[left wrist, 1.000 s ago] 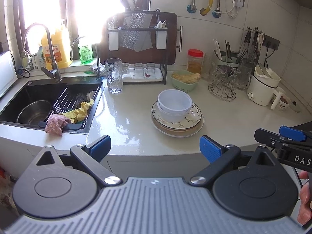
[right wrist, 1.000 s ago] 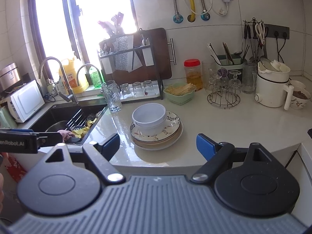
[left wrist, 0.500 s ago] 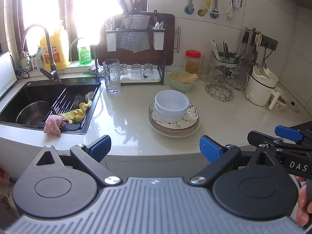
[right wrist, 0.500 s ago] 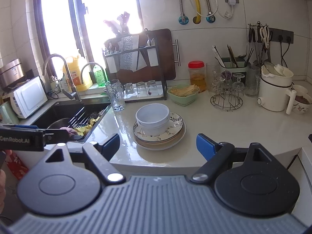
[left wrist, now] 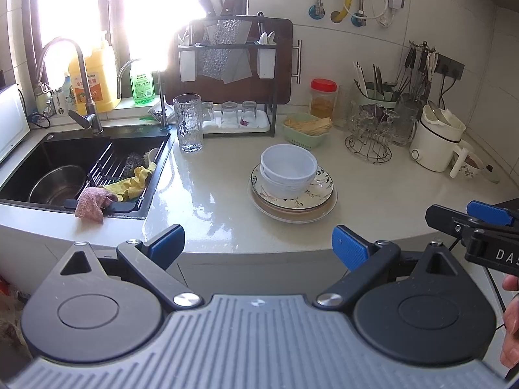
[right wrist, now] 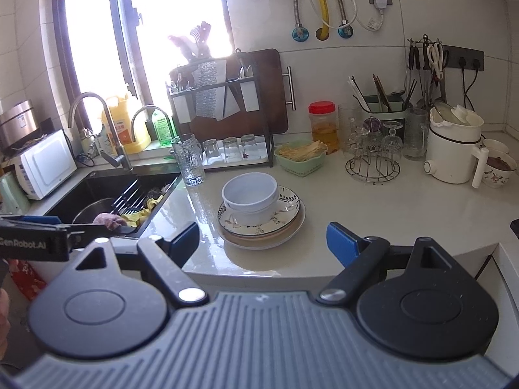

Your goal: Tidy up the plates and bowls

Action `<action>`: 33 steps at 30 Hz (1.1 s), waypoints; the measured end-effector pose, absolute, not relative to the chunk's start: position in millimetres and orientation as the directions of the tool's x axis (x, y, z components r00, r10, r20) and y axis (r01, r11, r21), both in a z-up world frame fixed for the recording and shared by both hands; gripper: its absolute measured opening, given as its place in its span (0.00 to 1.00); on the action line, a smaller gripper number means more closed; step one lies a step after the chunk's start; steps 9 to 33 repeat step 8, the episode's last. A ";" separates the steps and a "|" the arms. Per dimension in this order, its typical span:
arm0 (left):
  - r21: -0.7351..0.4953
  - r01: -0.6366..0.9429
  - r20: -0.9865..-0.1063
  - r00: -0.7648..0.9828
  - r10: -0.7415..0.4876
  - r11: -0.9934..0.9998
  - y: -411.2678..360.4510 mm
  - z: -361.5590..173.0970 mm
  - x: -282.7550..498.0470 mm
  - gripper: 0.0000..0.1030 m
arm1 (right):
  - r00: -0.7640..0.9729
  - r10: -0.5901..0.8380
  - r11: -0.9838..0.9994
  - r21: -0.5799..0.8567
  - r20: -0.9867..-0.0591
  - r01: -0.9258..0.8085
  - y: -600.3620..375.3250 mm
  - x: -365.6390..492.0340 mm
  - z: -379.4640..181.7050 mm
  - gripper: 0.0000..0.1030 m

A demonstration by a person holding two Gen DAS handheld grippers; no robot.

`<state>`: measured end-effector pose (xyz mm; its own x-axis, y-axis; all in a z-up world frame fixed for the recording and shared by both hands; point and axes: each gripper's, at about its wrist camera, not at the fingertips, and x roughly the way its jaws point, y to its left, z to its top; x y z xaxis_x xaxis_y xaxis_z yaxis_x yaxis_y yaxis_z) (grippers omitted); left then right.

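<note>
Two white bowls (left wrist: 288, 171) sit nested on a stack of plates (left wrist: 293, 199) in the middle of the counter (left wrist: 382, 191), a leaf-patterned plate on top and plainer ones under it. My left gripper (left wrist: 258, 244) is spread wide with nothing between its blue pads, held off the near edge of the counter, apart from the stack. My right gripper (right wrist: 262, 238) is spread wide too and empty, also short of the near edge, with the stack just beyond it and slightly left. From the left view the right gripper shows at the far right, with part of my hand (left wrist: 511, 321) behind it.

Left of the stack a black sink (left wrist: 81, 168) holds a steel pot (left wrist: 56, 184), a yellow cloth (left wrist: 134, 183) and a pink cloth (left wrist: 92, 204) draped over its near rim. A tall glass (left wrist: 188, 123) stands at the sink's far right corner. Behind the stack is a green basket (left wrist: 305, 131), and further right a wire rack (left wrist: 369, 136) of glasses and a white kettle (left wrist: 436, 142)
</note>
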<state>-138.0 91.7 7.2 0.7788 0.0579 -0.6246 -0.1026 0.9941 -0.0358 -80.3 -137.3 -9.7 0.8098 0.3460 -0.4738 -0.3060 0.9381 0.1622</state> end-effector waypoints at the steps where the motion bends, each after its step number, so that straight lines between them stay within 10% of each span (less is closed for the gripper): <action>1: -0.036 -0.100 -0.626 0.778 0.056 0.994 91.2 7.2 -137.3 0.96 | 0.811 0.346 0.938 0.168 -0.472 -0.303 -138.4 -79.9 -9.6 0.84; 33: -0.031 -0.102 -0.627 0.777 0.060 0.994 90.3 6.7 -136.8 0.96 | 0.814 0.342 0.940 0.178 -0.470 -0.292 -140.6 -78.6 -10.4 0.84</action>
